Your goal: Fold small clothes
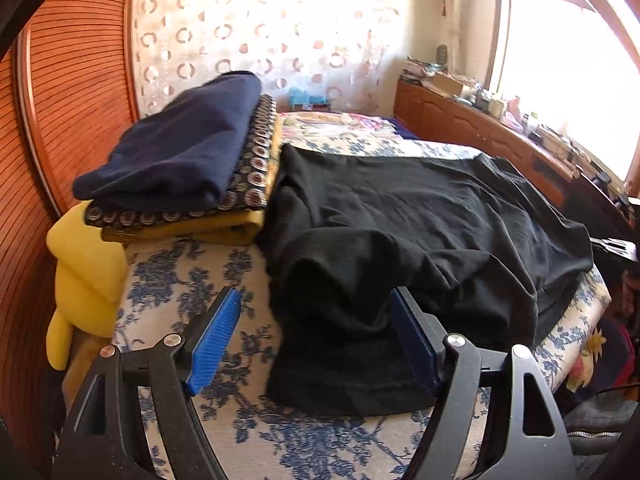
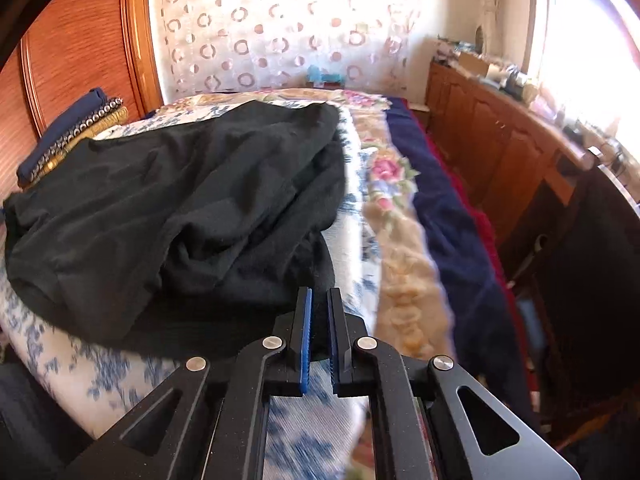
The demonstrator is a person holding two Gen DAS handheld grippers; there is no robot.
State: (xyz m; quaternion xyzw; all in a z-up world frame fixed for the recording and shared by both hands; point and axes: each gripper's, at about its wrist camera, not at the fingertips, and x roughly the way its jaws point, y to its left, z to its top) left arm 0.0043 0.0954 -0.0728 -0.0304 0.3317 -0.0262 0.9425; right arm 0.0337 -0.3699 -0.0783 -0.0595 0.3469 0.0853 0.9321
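A black garment (image 1: 420, 224) lies rumpled on a bed (image 1: 192, 280) covered in a white spread with blue flowers. In the left wrist view it fills the middle and the 3 o'clock side of the frame, with a loose flap reaching down toward 6 o'clock. The left claw (image 1: 316, 312) stands released, its blue-padded fingers (image 1: 212, 340) wide apart. That flap lies between them, against the inner face of the 3 o'clock finger, while the 9 o'clock finger is clear of the cloth, over bare bedspread.

At 10 o'clock from the garment, and touching its edge, sits a stack of folded clothes (image 1: 180, 168): a navy piece on top, a dark one with round patterns beneath, a mustard one at the bottom. A yellow cushion (image 1: 84, 264) bulges off the bed's edge at 9 o'clock.

In the right wrist view the same black garment (image 2: 172, 208) spreads from the centre toward 9 o'clock. The right claw (image 2: 319, 300) is clenched, its pads nearly together with only a slim gap showing, and the tips sit at the garment's near hem. Whether any cloth is pinched between them cannot be told. Toward 3 o'clock run a floral blanket (image 2: 396, 240) and a navy blanket (image 2: 452, 216), then a wooden cabinet (image 2: 500, 136) under a bright window.
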